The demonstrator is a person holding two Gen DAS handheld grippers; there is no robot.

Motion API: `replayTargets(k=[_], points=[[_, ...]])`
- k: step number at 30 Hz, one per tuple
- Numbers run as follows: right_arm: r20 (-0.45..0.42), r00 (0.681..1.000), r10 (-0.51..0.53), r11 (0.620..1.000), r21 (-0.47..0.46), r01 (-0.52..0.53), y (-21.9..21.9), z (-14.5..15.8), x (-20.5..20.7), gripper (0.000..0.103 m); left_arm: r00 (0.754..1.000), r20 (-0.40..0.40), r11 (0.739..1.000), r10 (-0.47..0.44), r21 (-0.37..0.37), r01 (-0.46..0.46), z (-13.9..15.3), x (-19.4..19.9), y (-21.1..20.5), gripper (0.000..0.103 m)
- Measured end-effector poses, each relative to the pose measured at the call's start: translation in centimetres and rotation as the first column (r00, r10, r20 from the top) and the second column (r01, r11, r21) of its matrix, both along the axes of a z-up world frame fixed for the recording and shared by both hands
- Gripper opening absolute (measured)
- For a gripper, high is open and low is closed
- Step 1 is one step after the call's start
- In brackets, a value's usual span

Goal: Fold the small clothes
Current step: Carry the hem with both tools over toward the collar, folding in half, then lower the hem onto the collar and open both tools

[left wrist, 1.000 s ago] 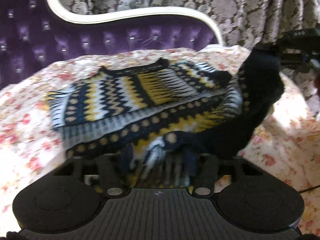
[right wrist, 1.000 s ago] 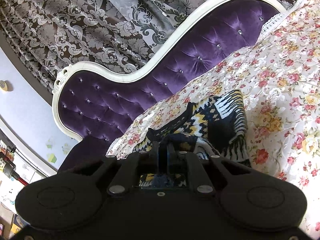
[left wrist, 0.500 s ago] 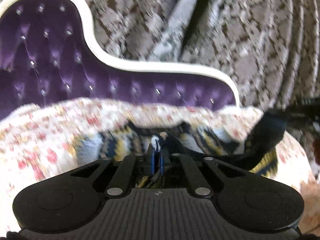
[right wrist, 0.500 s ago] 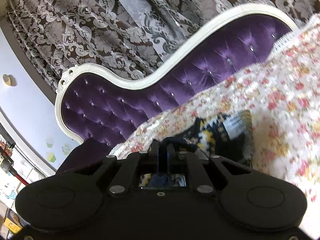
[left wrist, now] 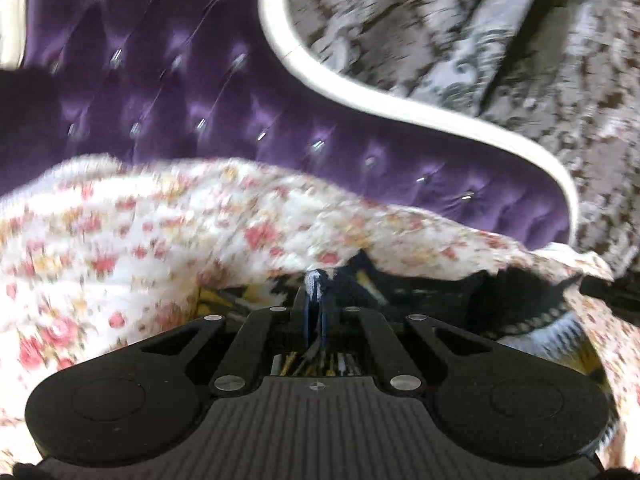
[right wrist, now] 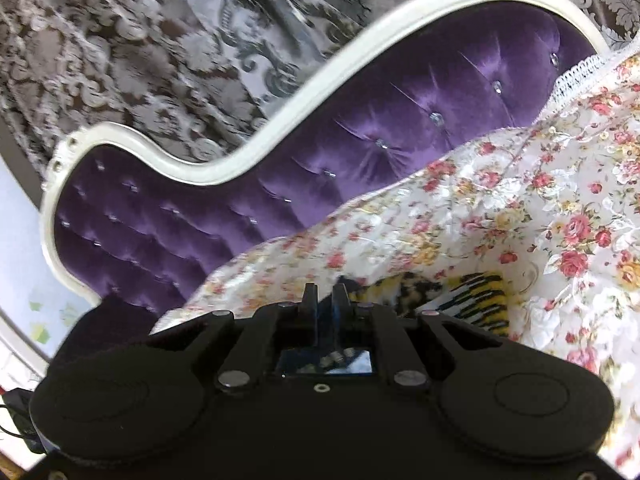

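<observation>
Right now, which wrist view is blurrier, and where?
Left wrist view: heavy motion smear across the floral bedspread and curtain; the knit sweater is dark and indistinct. Right wrist view: the bedspread is sharp, only the curtain smears.

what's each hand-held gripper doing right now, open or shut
Left hand-held gripper: shut on the sweater.
Right hand-held gripper: shut on the sweater's dark edge.

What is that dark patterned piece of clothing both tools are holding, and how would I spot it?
Find the purple tufted headboard, then the rose-printed bedspread before it. On that lies the knitted garment, its edge pinched by the left gripper and the right gripper. Its navy, yellow and white zigzag stripes stand out against the pink flowers.
</observation>
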State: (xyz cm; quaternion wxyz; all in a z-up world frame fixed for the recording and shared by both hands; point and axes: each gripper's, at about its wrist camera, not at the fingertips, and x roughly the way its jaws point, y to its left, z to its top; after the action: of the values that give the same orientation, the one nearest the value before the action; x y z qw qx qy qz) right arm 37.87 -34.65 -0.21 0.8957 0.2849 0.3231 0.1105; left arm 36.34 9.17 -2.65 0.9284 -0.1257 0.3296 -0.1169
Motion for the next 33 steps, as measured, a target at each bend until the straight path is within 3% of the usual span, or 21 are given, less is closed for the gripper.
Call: replayTargets(k=[5, 6, 7, 9, 14, 15, 16, 18, 19, 24, 26, 29, 33], points=[[-0.030, 0.999, 0.025, 0.997, -0.067, -0.027, -0.1, -1.2, 0.9, 0.024, 0.997, -0.081, 0.999, 0.006, -0.044, -0.010, -1.9, 1.5, 0.6, 0.008], [-0.043, 0.998, 0.036, 0.996, -0.085, -0.040, 0.0, -1.5, 1.1, 0.034, 0.996, -0.093, 0.999, 0.010, -0.049, -0.015, -2.2, 1.7, 0.8, 0.008], [-0.059, 0.997, 0.050, 0.993, -0.106, -0.056, 0.1, -1.8, 1.1, 0.053, 0.995, -0.104, 0.998, 0.011, -0.056, -0.016, -2.5, 1.8, 0.9, 0.008], [-0.076, 0.995, 0.067, 0.987, -0.142, -0.077, 0.4, -2.3, 1.3, 0.062, 0.993, -0.118, 0.998, 0.019, -0.054, -0.025, -2.8, 2.2, 1.1, 0.008], [-0.098, 0.989, 0.113, 0.983, -0.134, -0.126, 0.6, -3.7, 1.2, 0.062, 0.990, -0.137, 0.997, 0.024, -0.069, -0.033, -3.3, 2.4, 1.7, 0.008], [-0.093, 0.989, 0.118, 0.983, -0.133, -0.130, 0.7, -3.9, 1.0, 0.056, 0.991, -0.136, 0.998, 0.021, -0.063, -0.030, -3.3, 2.5, 1.6, 0.008], [-0.090, 0.989, 0.118, 0.982, -0.140, -0.130, 0.8, -3.9, 0.9, 0.041, 0.991, -0.133, 0.998, 0.018, -0.056, -0.026, -3.2, 2.5, 1.5, 0.008], [-0.082, 0.990, 0.117, 0.977, -0.169, -0.129, 1.2, -3.6, 0.7, 0.019, 0.992, -0.128, 0.999, 0.013, -0.047, -0.019, -3.1, 2.4, 1.3, 0.008], [-0.070, 0.990, 0.125, 0.972, -0.190, -0.137, 1.5, -3.3, 0.5, 0.014, 0.992, -0.124, 0.999, 0.009, -0.041, -0.014, -3.0, 2.4, 1.2, 0.008], [0.074, 0.989, 0.126, 0.938, -0.334, -0.095, 2.4, -0.2, -1.0, 0.009, 0.997, -0.040, 0.998, -0.060, 0.005, 0.060, -1.2, 1.6, 0.4, 0.008], [0.040, 0.995, 0.094, 0.923, -0.379, -0.072, 2.1, -0.2, -0.4, 0.009, 0.996, -0.015, 0.993, -0.086, 0.076, 0.087, -0.8, 1.4, -0.2, 0.008], [-0.084, 0.994, 0.063, 0.920, -0.381, -0.090, 1.8, -2.6, 1.0, 0.010, 0.990, -0.114, 0.981, -0.078, 0.167, 0.096, -2.0, 2.3, -0.8, 0.035], [-0.086, 0.995, 0.053, 0.913, -0.400, -0.083, 2.0, -4.0, 0.6, 0.018, 0.991, -0.127, 0.986, -0.042, 0.152, 0.061, -3.0, 2.4, 0.2, 0.047]])
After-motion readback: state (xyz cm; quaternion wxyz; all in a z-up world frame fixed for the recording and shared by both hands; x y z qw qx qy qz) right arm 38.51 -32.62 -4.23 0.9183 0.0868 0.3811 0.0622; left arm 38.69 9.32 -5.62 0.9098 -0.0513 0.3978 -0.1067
